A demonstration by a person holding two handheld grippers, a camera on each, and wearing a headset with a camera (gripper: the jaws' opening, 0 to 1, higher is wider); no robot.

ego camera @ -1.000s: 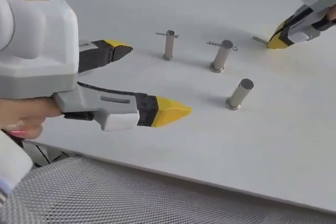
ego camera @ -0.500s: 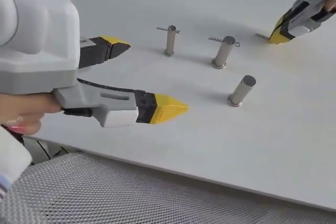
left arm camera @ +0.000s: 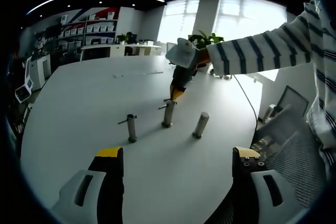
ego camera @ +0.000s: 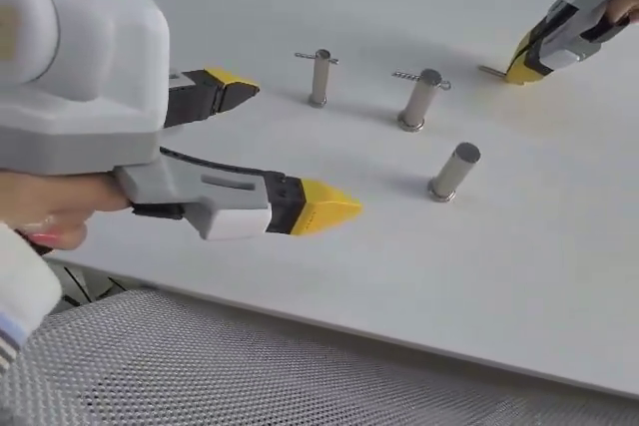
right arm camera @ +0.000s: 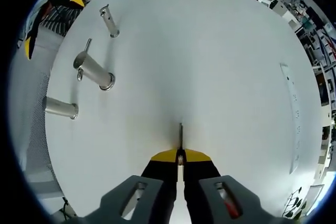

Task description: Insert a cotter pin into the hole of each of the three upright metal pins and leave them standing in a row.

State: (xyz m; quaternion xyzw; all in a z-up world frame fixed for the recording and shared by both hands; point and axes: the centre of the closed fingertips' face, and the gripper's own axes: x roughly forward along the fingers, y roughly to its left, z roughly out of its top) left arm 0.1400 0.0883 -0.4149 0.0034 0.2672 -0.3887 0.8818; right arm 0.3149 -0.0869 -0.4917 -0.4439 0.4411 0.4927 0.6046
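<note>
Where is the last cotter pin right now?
The cotter pin is pinched in the right hand-held gripper, top right in the head view, beyond the bare metal pin.

Bright in here — daylight pours through the windows (left arm camera: 231,22), all white glare. The metal pins (ego camera: 417,102) drop soft shadows on the worktop (ego camera: 300,7). Both gripper views bend at the edges.

A white tabletop (ego camera: 329,276) with a rounded edge spans the head view, and a grey mesh chair back (ego camera: 200,366) lies along its near edge. In the left gripper view, a leafy potted plant (left arm camera: 206,39) stands beyond the table before bright windows (left arm camera: 177,20). Stocked shelves (left arm camera: 100,24) line the far wall behind a white desk (left arm camera: 113,50).
</note>
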